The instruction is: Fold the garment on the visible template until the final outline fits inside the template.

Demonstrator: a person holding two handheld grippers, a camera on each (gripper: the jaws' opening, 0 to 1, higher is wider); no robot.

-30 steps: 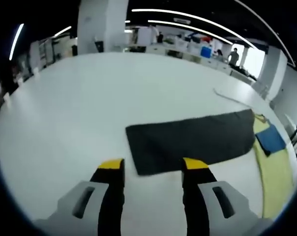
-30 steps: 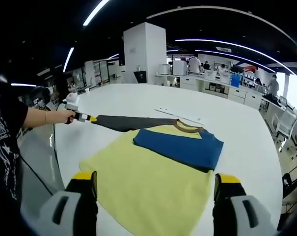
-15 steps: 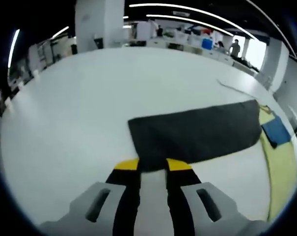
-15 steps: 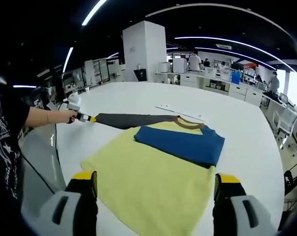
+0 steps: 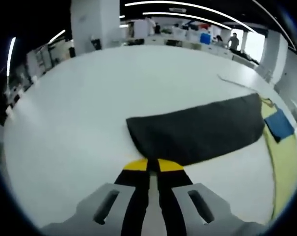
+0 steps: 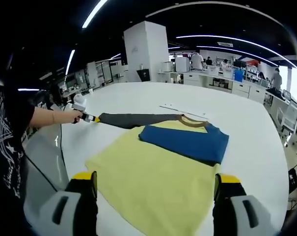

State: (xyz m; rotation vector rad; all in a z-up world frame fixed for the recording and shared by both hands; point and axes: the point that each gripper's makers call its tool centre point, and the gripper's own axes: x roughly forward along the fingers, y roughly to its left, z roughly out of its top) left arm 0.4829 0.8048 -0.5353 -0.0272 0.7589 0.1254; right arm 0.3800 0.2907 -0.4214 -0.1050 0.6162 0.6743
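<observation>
My left gripper [image 5: 152, 165] has closed since a second ago, and now pinches the cuff of the dark sleeve [image 5: 197, 130] on the white table [image 5: 79, 108]. The yellow shirt [image 6: 153, 189] lies flat, blue sleeve [image 6: 185, 142] folded across it; my right gripper [image 6: 155, 184] hovers above, jaws spread

tabletop [image 6: 138, 98] plain white, no pattern. garment [image 6: 158, 177] body pale yellow, centre of right gripper view; folded-over sleeve [image 6: 187, 142] solid blue; other sleeve [image 5: 197, 130] dark charcoal grey, mid frame in left gripper view; collar [image 6: 192, 121] olive-brown trim. left gripper [image 5: 148, 164] fingers [image 5: 136, 165] black with yellow tips, light grey body. right gripper [image 6: 156, 179] fingers [image 6: 84, 178] same scheme: yellow tips, black below, grey housing. person's sleeve [image 6: 8, 128] at left edge black with a white line print. pillar [image 6: 146, 51] at upper centre white. strip lights [image 6: 94, 12] white on dark ceiling.
</observation>
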